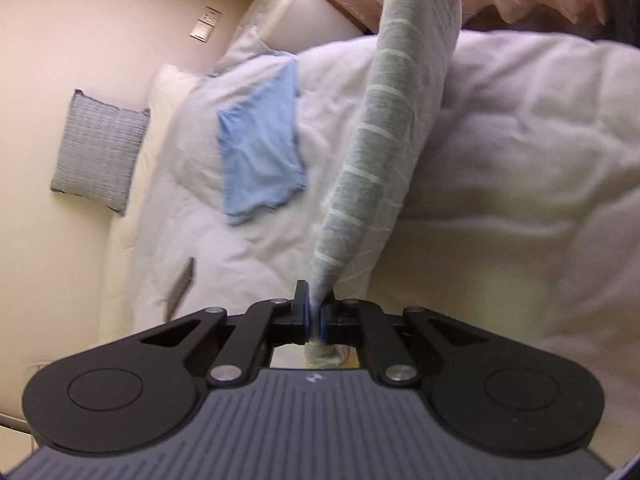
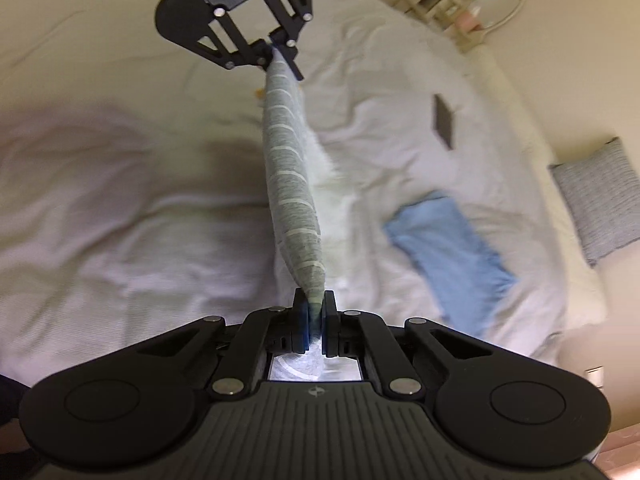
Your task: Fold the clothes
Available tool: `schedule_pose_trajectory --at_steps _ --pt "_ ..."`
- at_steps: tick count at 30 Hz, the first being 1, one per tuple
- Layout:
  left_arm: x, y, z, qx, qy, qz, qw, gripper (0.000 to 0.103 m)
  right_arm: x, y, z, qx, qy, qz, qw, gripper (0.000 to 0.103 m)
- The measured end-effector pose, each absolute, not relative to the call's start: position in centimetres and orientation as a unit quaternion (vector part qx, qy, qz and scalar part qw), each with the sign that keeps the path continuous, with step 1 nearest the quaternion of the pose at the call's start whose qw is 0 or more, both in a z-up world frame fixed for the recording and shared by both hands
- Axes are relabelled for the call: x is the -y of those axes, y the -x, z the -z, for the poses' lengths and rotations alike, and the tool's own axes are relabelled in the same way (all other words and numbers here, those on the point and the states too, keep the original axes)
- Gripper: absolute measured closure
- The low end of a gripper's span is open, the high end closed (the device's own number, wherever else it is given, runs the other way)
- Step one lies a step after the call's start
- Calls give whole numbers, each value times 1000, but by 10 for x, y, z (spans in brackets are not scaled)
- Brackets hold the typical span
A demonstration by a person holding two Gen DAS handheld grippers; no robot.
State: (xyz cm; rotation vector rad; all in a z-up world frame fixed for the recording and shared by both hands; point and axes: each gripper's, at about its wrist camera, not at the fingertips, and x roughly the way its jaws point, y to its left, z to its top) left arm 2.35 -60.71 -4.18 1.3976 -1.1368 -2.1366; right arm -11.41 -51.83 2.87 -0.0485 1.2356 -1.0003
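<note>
A grey garment with pale stripes (image 1: 384,152) hangs stretched in the air above a bed (image 1: 520,160), held taut between two sets of tongs, and it serves as the landmark here. To its left in the left wrist view, a grey woven cushion (image 1: 98,150) lies at the bed's edge, and nearer the garment a folded light blue cloth (image 1: 260,148) rests flat on the rumpled white duvet. The left tongs (image 1: 315,314) are closed narrow on one bunched end of the striped garment, blue pads pressing the fabric. In the right wrist view, the right tongs (image 2: 316,320) pinch the opposite end just as tightly. To the garment's right there, a small dark flat object (image 2: 443,120) lies on the duvet; what it is cannot be told.
</note>
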Motion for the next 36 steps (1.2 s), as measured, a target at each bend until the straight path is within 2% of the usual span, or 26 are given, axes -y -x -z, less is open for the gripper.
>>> schedule_pose_trajectory --at_steps 9,16,27,31,36 --pt "629 25 -31 384 -490 759 191 99 541 162 -87 -540 56 471 695 101" --pt "662 76 -63 357 -499 758 223 99 592 225 -108 -518 85 471 708 101" --pt "818 183 -87 332 -507 714 353 99 792 360 -124 -463 205 470 723 101" --pt "854 215 -66 334 -498 692 402 99 827 387 -100 -438 243 475 723 100" --pt "850 240 54 298 -531 697 380 99 833 409 21 -463 204 450 736 100"
